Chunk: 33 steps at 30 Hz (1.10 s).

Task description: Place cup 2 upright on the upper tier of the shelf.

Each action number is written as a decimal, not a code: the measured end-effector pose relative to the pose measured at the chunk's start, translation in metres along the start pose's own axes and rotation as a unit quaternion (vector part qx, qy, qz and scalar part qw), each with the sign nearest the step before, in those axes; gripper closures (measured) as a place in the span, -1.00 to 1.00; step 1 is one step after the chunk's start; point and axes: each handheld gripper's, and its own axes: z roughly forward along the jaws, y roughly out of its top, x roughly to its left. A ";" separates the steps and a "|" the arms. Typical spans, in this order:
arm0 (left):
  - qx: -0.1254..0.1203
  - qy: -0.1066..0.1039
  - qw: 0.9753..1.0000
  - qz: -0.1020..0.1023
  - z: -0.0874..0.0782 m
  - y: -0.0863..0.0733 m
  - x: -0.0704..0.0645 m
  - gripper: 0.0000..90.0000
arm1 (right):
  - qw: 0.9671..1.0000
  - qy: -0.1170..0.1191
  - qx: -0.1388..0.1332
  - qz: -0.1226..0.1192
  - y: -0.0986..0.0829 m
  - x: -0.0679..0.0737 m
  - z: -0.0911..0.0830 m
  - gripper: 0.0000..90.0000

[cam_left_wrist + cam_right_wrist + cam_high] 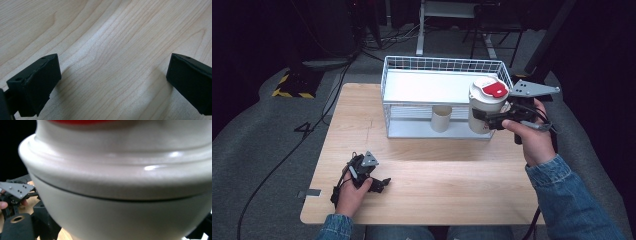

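One risk noted: the right hand-held gripper, clamped on the lidded white cup at the wire rack, could catch the rim and tip it, while the left hand-held gripper rests open on the surface.

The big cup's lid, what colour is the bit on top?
Red, on a white lid; the high view shows it best.

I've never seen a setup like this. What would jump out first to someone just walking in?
Probably the big white container with a red patch on its lid, gripped by the right gripper at the right end of a white wire rack on the wooden table. A small pale cup stands on the rack's lower shelf. Near the table's front left, the left gripper rests open, holding nothing.
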 end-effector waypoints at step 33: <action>0.001 -0.003 1.000 -0.003 0.001 0.001 0.001 -1.00 | 0.999 -0.034 -0.018 0.008 0.055 -0.037 0.085 -0.72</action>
